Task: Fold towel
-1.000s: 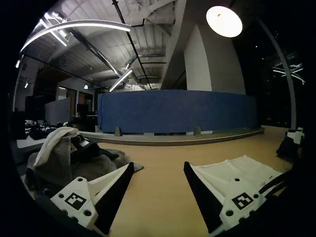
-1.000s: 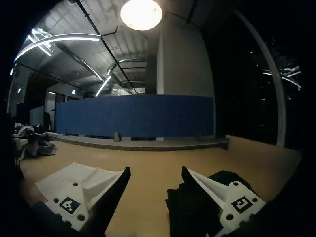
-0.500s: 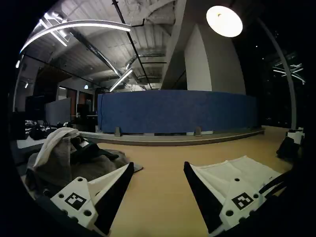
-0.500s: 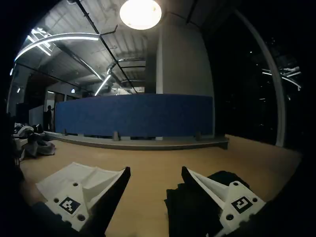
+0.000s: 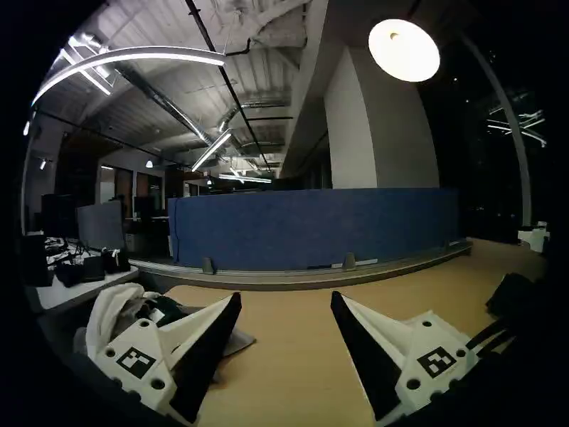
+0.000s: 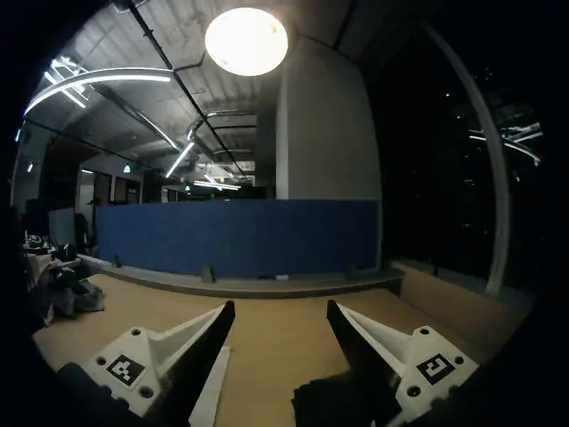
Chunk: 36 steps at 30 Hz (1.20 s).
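Wood-toned tabletop (image 5: 284, 370) lies bare between the fingers of my left gripper (image 5: 284, 295), whose jaws stand wide apart with nothing in them. My right gripper (image 6: 279, 304) is the same, spread and empty. Close under its left finger I see the edge of a flat white cloth (image 6: 215, 388), and under its right finger a dark cloth (image 6: 323, 400). I cannot tell whether either is a towel already folded.

Just left of my left gripper's left finger sits a heap of towels (image 5: 114, 317), pale cloth rumpled over something darker, resting on the table. From the right gripper that heap lies far off to the left. Beyond the table runs a blue partition (image 5: 313, 228), with a round lamp (image 5: 404, 48) overhead.

As I judge it, no fold is under way: both tools hang free above the table, so the step in hand is fetching a towel. The next move calls for swinging the left gripper left and down to the heap, pinching one pale edge, and drawing it onto the bare wood to spread.
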Each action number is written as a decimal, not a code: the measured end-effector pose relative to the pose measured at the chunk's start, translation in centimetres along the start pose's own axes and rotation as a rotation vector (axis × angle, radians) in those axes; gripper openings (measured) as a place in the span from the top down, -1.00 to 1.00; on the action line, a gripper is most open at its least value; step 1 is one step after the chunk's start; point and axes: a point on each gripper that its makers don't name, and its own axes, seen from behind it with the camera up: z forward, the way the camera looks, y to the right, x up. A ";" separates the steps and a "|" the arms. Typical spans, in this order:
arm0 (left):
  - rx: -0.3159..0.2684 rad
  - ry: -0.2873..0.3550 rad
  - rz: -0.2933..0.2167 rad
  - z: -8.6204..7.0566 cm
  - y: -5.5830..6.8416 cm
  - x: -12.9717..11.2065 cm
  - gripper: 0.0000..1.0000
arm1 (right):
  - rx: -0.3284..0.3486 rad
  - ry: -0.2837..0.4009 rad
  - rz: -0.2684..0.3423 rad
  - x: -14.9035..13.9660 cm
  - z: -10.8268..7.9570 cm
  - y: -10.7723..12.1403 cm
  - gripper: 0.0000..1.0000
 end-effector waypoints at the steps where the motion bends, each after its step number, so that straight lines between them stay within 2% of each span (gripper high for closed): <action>1: -0.002 -0.003 -0.004 -0.1 0.1 0.8 -0.87 | 0.004 0.000 0.001 1.0 -0.1 -0.2 -1.00; 5: -0.007 -0.008 -0.016 -0.3 0.1 3.5 -0.87 | 0.017 0.003 0.005 4.0 -0.1 -0.6 -1.00; 9: -0.004 -0.005 -0.023 -0.2 0.0 5.2 -0.87 | 0.015 0.008 0.009 5.7 0.1 -0.6 -1.00; 15: -0.017 -0.013 -0.018 0.0 0.4 5.9 -0.87 | 0.033 0.009 0.020 6.6 0.1 -1.2 -1.00; 21: -0.057 -0.037 -0.003 -0.2 1.4 6.4 -0.87 | 0.053 -0.013 0.016 7.0 -0.1 -1.4 -1.00; 24: -0.099 -0.071 -0.006 -0.3 2.1 6.1 -0.87 | 0.083 -0.036 -0.004 6.9 -0.3 -1.9 -1.00; 27: -0.155 -0.117 0.010 -0.5 3.0 5.5 -0.87 | 0.138 -0.089 -0.042 6.2 -0.6 -3.1 -1.00; 33: -0.315 -0.227 0.072 -1.6 5.8 3.5 -0.87 | 0.262 -0.220 -0.138 4.2 -1.2 -5.2 -1.00; 36: -0.388 -0.284 0.096 -2.2 7.3 2.4 -0.87 | 0.349 -0.285 -0.186 3.1 -1.9 -6.7 -1.00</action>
